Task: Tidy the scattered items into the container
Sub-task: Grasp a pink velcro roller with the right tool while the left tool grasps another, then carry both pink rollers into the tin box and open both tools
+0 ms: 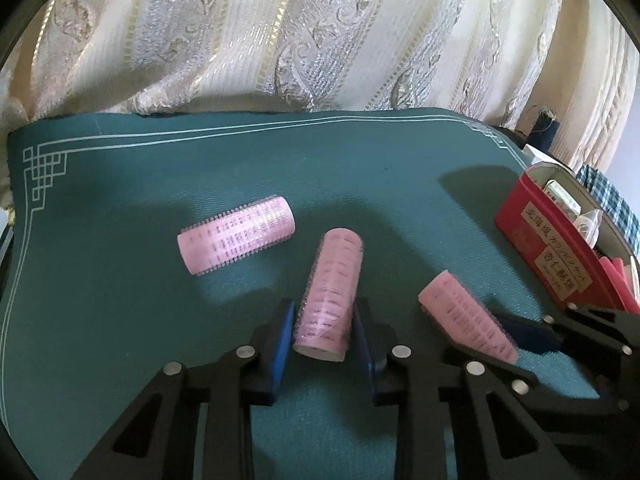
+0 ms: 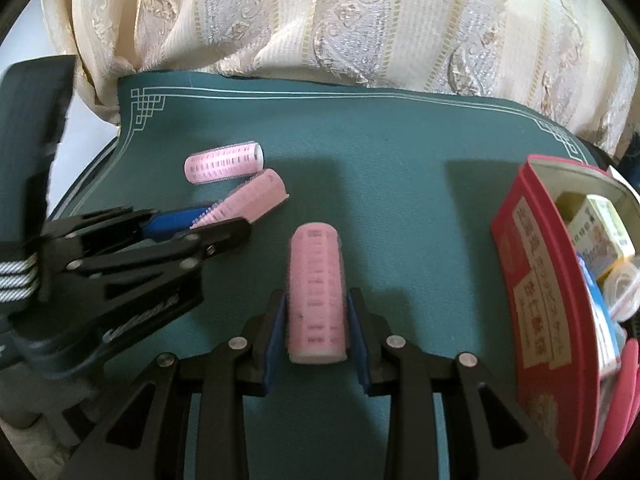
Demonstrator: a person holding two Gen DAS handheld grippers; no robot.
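Red tin, white labels, East Asian script

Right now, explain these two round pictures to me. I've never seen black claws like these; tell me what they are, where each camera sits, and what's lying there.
The black claws are two hand-held grippers, one in each of a person's hands; no robot arm is involved. Each carries a wide-angle camera looking forward along its two fingers, hence the round pictures.

In the left camera's picture, the left gripper is closed around a pink hair roller. In the right camera's picture, the right gripper is clamped on another roller.

A third roller lies free on the green mat. At the right stands the red box, open, with small packets already inside. Striped curtains hang behind.
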